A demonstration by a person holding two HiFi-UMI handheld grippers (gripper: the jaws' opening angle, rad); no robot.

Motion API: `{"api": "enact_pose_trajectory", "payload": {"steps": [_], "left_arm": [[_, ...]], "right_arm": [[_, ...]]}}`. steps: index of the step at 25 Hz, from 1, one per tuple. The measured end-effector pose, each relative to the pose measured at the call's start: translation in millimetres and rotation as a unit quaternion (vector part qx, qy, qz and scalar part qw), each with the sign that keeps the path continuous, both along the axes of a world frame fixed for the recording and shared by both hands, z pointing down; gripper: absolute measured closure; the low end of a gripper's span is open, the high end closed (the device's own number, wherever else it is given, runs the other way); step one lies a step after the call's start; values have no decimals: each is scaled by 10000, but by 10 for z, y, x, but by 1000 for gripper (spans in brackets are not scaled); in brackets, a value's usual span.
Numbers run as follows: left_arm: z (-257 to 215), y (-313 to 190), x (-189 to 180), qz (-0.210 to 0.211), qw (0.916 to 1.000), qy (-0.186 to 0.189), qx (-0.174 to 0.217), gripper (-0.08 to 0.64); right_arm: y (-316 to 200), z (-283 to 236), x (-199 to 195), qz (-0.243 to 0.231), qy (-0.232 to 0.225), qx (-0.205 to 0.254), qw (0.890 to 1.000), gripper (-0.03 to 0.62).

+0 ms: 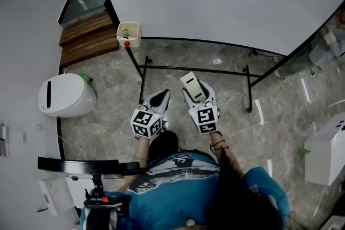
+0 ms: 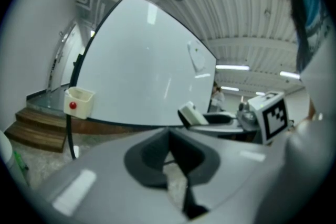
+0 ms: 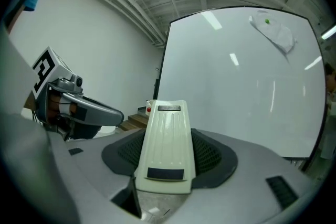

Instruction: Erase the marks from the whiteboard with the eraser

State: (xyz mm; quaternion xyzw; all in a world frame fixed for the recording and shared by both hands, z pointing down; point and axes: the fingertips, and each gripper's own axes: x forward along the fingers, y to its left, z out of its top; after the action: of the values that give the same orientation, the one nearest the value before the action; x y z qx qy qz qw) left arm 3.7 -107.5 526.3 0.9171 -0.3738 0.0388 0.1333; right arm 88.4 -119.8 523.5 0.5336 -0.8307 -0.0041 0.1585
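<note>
We have the eraser [image 3: 165, 147] pinched between the jaws of the right gripper [image 3: 167, 162]. The two dark pads press on its long sides, and its cream body sticks out forward past the tips. The whiteboard [image 3: 236, 86] stands ahead of these jaws, apart from the eraser. A pale sheet [image 3: 273, 31] hangs high on the board, up and to the right of the jaws.

Just to the left, our left gripper [image 2: 176, 157] has its jaws pressed together at the tips. A small cream box [image 2: 79, 101] with a red thing in it sits ahead and to the left of them, at the board's lower corner. The board's black stand [image 1: 194, 70] rests on the grey stone floor [image 1: 226, 89] ahead of both grippers.
</note>
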Motion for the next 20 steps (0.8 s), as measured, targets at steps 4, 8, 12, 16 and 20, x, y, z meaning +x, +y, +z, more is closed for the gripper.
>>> {"api": "enact_pose_trajectory", "payload": {"steps": [4, 8, 12, 16, 20], "left_arm": [[87, 534, 380, -32, 9999, 59, -80, 560], [215, 1152, 760, -15, 9998, 72, -193, 560], [320, 1692, 989, -8, 9996, -2, -280, 560], [287, 2025, 992, -67, 9996, -112, -236, 560], [258, 2207, 848, -250, 9994, -117, -199, 560]], "right_arm": [[599, 80, 249, -142, -76, -120, 9998, 328], [1234, 205, 476, -329, -85, -276, 9990, 328], [1749, 267, 606, -442, -229, -402, 9979, 328], [2059, 254, 629, -464, -440, -470, 9968, 328], [2287, 232, 549, -514, -559, -539, 9957, 328]]}}
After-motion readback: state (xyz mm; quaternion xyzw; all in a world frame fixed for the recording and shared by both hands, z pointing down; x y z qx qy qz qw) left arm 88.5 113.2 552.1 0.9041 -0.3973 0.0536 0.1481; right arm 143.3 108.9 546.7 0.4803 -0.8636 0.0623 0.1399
